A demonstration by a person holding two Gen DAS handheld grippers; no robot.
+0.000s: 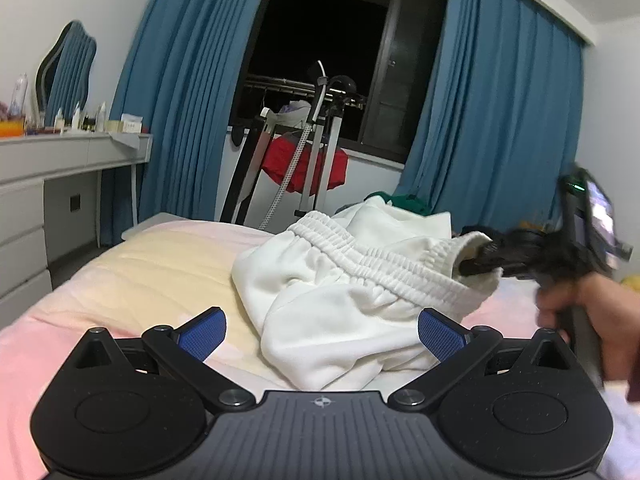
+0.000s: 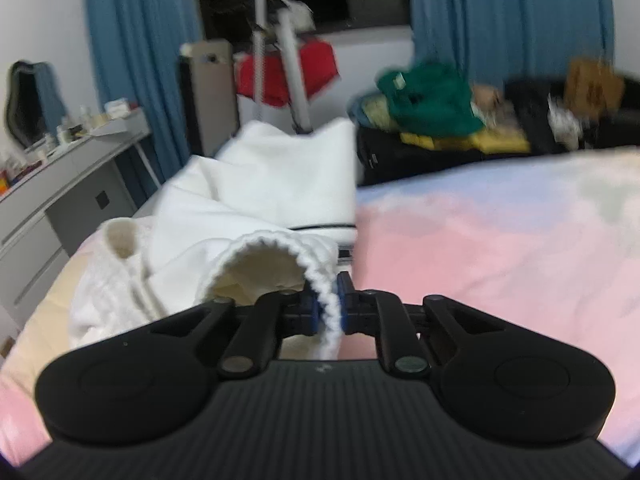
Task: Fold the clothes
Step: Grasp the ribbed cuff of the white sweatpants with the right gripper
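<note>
White sweatpants (image 1: 340, 300) with a ribbed elastic waistband lie crumpled on the pink and yellow bedspread (image 1: 140, 272). My left gripper (image 1: 322, 330) is open, its blue pads either side of the near fold of the pants, low over the bed. My right gripper (image 2: 328, 308) is shut on the waistband of the white sweatpants (image 2: 256, 200) and lifts that end. It also shows in the left wrist view (image 1: 480, 258), at the right end of the waistband, blurred.
A pile of green, yellow and dark clothes (image 2: 432, 108) lies at the far side of the bed. A grey dresser (image 1: 48, 184) with bottles and a mirror stands left. A drying rack with a red cloth (image 1: 304, 164) stands by the window and blue curtains.
</note>
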